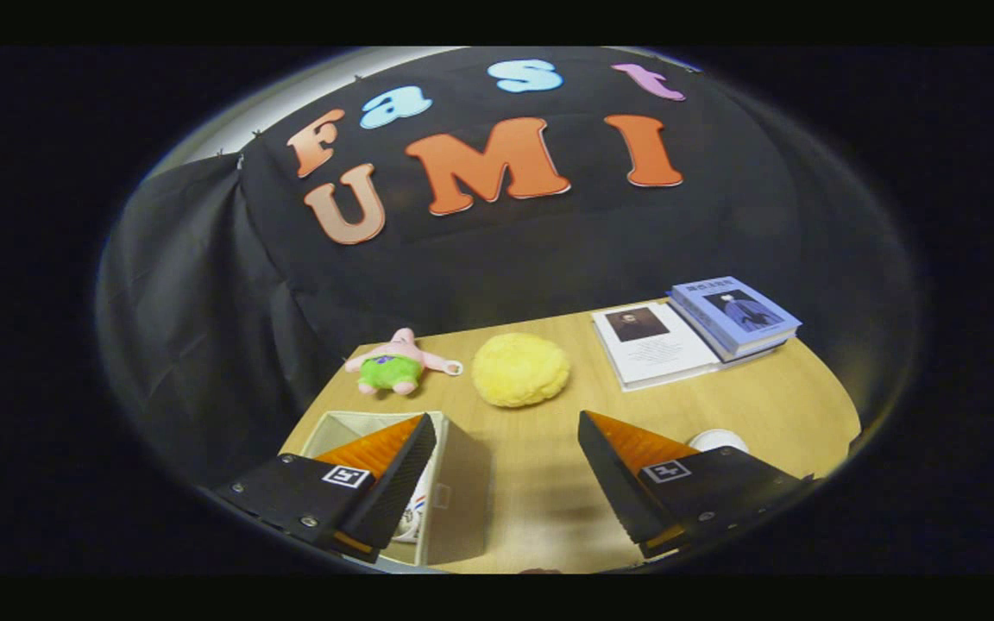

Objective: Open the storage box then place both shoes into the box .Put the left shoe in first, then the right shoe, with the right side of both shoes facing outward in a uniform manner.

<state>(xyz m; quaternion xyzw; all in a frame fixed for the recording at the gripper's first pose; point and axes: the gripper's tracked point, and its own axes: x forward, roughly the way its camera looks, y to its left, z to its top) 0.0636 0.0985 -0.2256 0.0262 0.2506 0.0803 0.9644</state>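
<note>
My gripper [507, 431] is open, its two black and orange fingers spread wide above the wooden table [549, 483], with nothing between them. A beige fabric storage box [454, 492] stands open under and just behind the left finger [393, 470]. Inside it, below that finger, a bit of white with red and blue marks [415, 513] shows, which looks like part of a shoe. Most of the box's inside is hidden by the finger. The right finger [626, 466] hangs over bare table.
Beyond the fingers lie a pink and green plush toy [395, 364], a yellow fluffy round thing [520, 369], and a white book [654, 343] beside a stack of blue books [734, 315]. A small white round object [719, 441] peeks out behind the right finger.
</note>
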